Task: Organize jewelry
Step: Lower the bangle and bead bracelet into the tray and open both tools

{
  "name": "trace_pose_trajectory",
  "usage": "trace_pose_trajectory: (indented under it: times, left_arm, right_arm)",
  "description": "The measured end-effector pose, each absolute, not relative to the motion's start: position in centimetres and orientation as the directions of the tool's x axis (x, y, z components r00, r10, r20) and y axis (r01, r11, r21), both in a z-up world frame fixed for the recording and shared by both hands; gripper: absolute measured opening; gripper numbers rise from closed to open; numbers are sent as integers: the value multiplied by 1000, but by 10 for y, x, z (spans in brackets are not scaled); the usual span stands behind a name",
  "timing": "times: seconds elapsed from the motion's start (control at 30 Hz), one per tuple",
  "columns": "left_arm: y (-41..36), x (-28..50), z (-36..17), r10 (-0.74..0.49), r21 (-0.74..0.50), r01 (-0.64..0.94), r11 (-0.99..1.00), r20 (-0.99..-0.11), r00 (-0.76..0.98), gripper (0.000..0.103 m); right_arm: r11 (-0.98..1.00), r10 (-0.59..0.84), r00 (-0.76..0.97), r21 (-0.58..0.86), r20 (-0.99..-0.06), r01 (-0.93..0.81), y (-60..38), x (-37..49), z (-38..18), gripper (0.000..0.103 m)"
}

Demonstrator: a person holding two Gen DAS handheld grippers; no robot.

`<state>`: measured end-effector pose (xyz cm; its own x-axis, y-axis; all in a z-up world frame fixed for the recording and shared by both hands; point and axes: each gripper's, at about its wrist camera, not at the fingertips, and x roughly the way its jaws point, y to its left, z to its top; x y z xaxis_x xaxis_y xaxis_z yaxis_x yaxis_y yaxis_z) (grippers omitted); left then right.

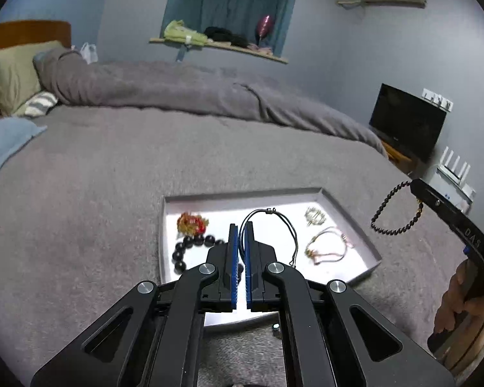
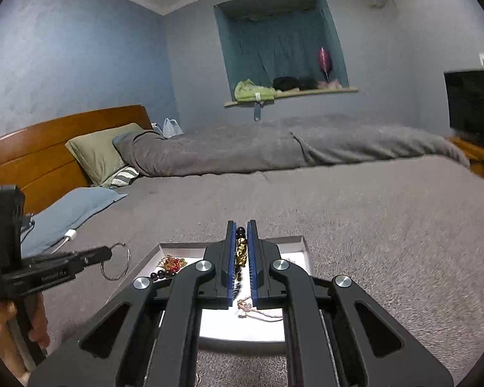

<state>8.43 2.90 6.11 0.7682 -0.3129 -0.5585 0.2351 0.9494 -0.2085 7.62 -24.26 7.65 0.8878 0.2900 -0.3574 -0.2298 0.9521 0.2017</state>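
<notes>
**Both tongs lifted over the tray, each with a piece pinched**

Left wrist view. The left tongs [image 1: 241, 225] are closed on a thin cord or wire loop [image 1: 267, 214], which arcs out from between the blue pads toward the tray's far wall and then trails back down the right side. Pinching it at one spot lets the rest hang free, presumably so it comes away untangled. The tray [image 1: 351, 213] lies on the grey bed [image 1: 96, 177], shallow-walled, white inside. Inside the tray: large black beads [image 1: 185, 248] and a red-amber cluster [image 1: 192, 221] at its left side, a small metallic piece [image 1: 314, 216] and a pink cord bracelet [image 1: 327, 245] at its right. Beyond the tray's right wall the right tongs [image 1: 414, 187] hold a dark bead bracelet [image 1: 393, 213], which dangles as an open ring, clear of the wall.

Right wrist view. The right tongs [image 2: 241, 225] are closed on that bracelet; dark beads and a gold charm [image 2: 241, 250] sit between the pads. The grip on the charm section looks secure. Left of the tray [image 2: 298, 242], the left tongs [image 2: 108, 253] carry a thin ring-shaped loop [image 2: 116, 261], above the bedding.

Room to move: open bed on all sides of the tray; its low walls are the only edges to clear. The hanging loops could snag on them.
</notes>
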Motion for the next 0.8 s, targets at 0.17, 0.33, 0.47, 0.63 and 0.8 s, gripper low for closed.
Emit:
trace_pose_trajectory:
  times: [0.17, 0.33, 0.47, 0.63, 0.8]
  left_arm:
    - [34, 102, 25, -305, -200, 230, 952, -644, 701, 4]
    - [41, 113, 9, -303, -205, 224, 953, -691, 656, 4]
    - [41, 112, 4, -272, -160, 228, 960, -719, 639, 4]
    - [38, 112, -9, -215, -103, 210, 972, -748, 628, 4]
    - [36, 109, -10, -209, -88, 219, 972, -750, 628, 4]
  right_arm:
    - [939, 327, 824, 259, -463, -226, -254, 103, 42, 7]
    - [923, 366, 760, 316, -538, -221, -261, 115, 19, 7]
    - [934, 346, 747, 286, -567, -215, -257, 113, 16, 7]
    - [945, 320, 738, 255, -593, -205, -251, 113, 8, 7]
    - [958, 285, 721, 200, -632, -204, -240, 113, -6, 7]
